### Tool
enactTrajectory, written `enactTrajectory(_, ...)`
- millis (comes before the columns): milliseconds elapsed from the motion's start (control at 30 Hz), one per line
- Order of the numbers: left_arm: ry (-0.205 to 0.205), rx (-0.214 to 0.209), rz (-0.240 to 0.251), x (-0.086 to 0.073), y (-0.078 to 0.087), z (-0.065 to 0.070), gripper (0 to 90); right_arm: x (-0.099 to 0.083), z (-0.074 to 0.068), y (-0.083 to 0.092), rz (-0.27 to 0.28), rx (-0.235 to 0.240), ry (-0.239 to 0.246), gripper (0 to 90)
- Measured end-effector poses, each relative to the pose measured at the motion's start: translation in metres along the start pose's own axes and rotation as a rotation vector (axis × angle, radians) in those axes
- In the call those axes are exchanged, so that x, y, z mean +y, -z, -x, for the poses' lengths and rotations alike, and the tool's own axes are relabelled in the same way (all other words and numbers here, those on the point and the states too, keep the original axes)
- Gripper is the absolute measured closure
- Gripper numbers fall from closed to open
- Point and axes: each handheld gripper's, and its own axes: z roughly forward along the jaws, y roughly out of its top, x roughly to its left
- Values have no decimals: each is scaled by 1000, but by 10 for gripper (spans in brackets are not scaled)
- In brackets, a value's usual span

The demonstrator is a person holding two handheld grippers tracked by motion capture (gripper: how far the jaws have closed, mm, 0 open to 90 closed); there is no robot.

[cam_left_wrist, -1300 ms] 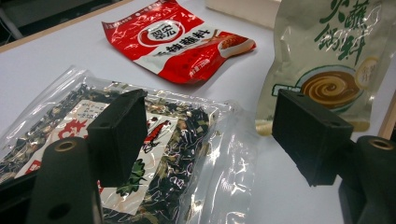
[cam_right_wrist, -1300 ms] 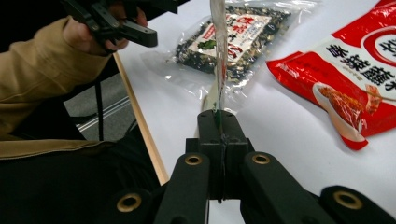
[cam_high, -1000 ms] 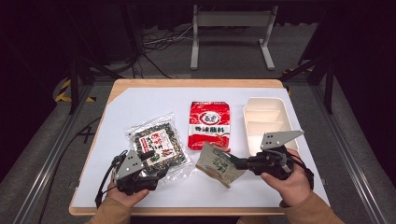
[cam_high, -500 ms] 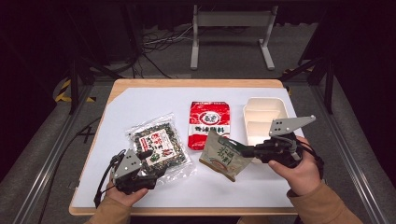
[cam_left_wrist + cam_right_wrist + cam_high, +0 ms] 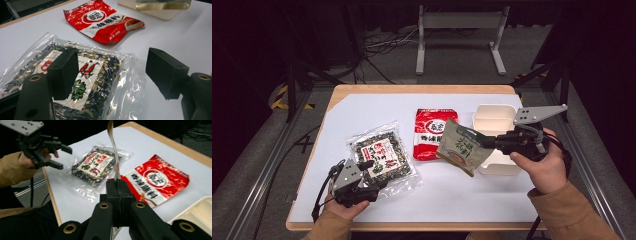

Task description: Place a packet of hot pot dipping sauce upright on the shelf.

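Observation:
My right gripper (image 5: 489, 144) is shut on the edge of a green-and-beige packet (image 5: 462, 147) and holds it in the air between the red packet (image 5: 431, 132) and the white tray (image 5: 494, 117). In the right gripper view the held packet (image 5: 113, 150) stands edge-on, rising from the shut jaws (image 5: 117, 187). My left gripper (image 5: 374, 175) rests open at the near right corner of a clear bag of dark seaweed mix (image 5: 382, 155). In the left gripper view its jaws (image 5: 112, 72) stand wide over that bag (image 5: 95, 75) without pressing on it.
The red packet (image 5: 105, 21) lies flat mid-table. The white compartment tray (image 5: 197, 212) stands at the right side of the white mat, close to the table's edge. Bare mat lies in front of the packets. A metal stand and cables sit on the floor beyond the table.
My right gripper has lifted the green-and-beige packet off the mat and carried it up and toward the tray. The left gripper has stayed by the seaweed bag.

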Motion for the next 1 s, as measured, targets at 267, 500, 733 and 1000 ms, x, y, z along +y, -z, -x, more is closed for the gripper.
enactTrajectory(267, 5, 2, -2, -1, 0, 0, 272, 7, 16, 7, 35, -60, 21, 898)
enactTrajectory(500, 7, -1, -4, -1, 0, -1, 271, 14, 29, 11, 46, -97, 18, 898)
enactTrajectory(733, 10, 6, -1, -1, 1, -3, 271, 22, 44, 16, 40, -116, 7, 898)
enactTrajectory(1000, 30, 21, 7, -3, 4, -9, 271, 31, 57, 22, 32, -146, 11, 898)
